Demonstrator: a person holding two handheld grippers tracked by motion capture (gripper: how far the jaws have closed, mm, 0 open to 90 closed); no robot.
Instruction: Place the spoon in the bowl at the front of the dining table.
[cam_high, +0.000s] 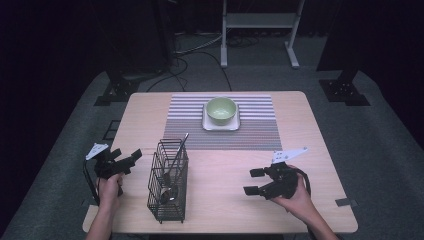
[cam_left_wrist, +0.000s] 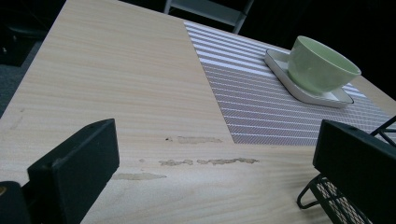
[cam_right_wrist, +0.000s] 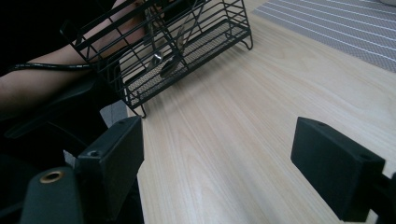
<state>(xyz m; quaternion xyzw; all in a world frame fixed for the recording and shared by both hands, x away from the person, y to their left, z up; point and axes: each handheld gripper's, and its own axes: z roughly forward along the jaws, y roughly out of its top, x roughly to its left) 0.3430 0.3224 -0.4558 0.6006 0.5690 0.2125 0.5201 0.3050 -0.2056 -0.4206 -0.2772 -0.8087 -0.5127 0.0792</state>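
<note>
At seven o'clock on the table (cam_high: 300, 120), the wire caddy (cam_high: 168, 181) stood with its cutlery (cam_high: 172, 170) inside, untouched. You held your left gripper (cam_high: 121, 161) at its nine o'clock and your right gripper (cam_high: 255, 181) at its three, jaws apart and empty. Everything was left to do; the bowl (cam_high: 221, 110) waited at twelve.

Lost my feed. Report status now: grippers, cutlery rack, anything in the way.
Left gripper open, empty. Right gripper open, empty. Wire rack upright between them, utensils inside, untouched. Nothing in the way.
</note>
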